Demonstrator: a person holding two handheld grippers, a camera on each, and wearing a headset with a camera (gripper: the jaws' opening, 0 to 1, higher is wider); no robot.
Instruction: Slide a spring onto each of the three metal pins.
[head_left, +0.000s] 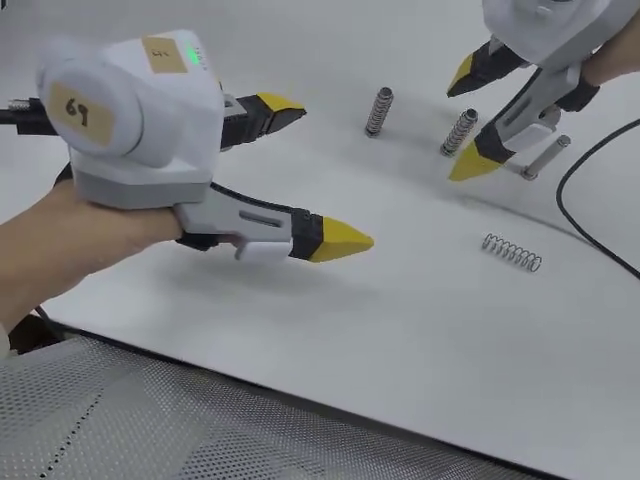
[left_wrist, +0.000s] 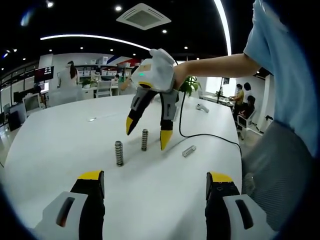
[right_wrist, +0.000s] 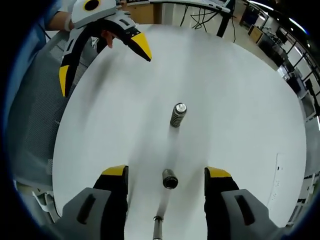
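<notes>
On the smooth white tabletop, toward its far edge, the first sprung pin and the second sprung pin carry coiled wire. The right gripper gapes empty around the second. Just beside it is the bare metal pin. The loose spring lies nearer the near edge, close to a black cable. The left gripper is wide open and holds nothing.

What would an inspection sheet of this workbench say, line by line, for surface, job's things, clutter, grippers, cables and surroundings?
Surface: white table, bare around the work.
Job's things: pin with spring, upright; second pin with spring, upright; bare pin, lying down; loose spring, lying flat.
Clutter: nothing seen near the pins.
Grippers: left gripper open, empty; right gripper open, empty, over the second pin.
Cables: black cable curving along the table's edge by the bare pin.
Surroundings: office desks and people beyond; grey mesh at the table's near edge.
</notes>
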